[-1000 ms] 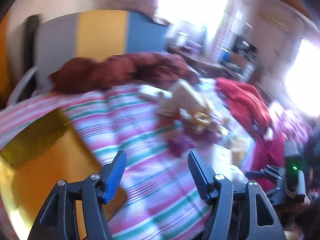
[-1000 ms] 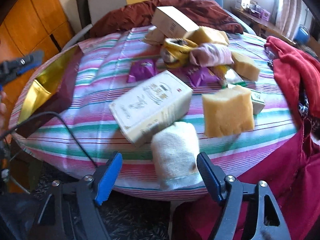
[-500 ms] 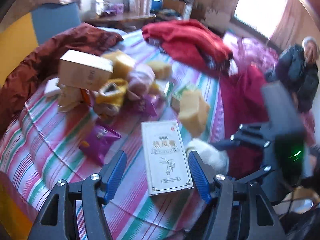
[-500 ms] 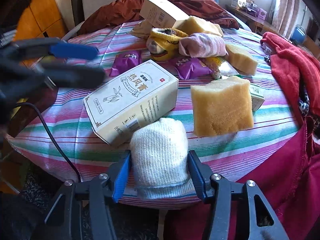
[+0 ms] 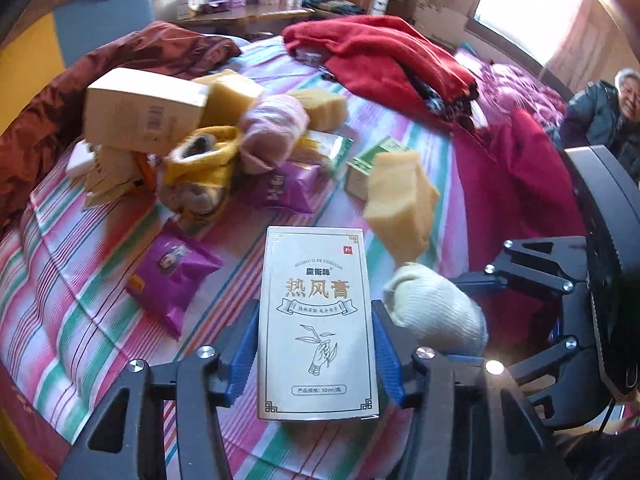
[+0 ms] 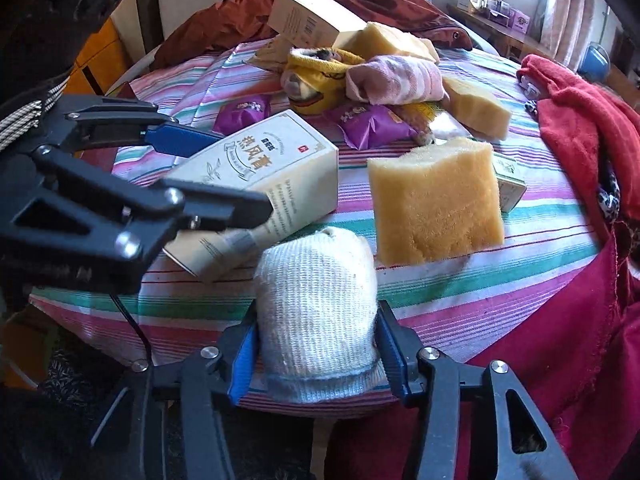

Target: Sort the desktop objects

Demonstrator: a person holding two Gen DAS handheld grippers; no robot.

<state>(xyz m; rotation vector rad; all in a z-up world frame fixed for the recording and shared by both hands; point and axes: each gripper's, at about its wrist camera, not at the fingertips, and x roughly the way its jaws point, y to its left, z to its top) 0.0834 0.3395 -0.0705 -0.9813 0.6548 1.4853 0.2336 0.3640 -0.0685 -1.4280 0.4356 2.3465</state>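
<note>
We looked steeply down along the left tool (image 5: 316,354), close over the white box (image 5: 318,320) at the near edge of the striped surface (image 5: 72,312). Our right view sat just beside it, equally close, over the white rolled sock (image 6: 316,300). Both views shared the box, the sock, the yellow sponge (image 6: 436,200) and the clutter beyond.
</note>
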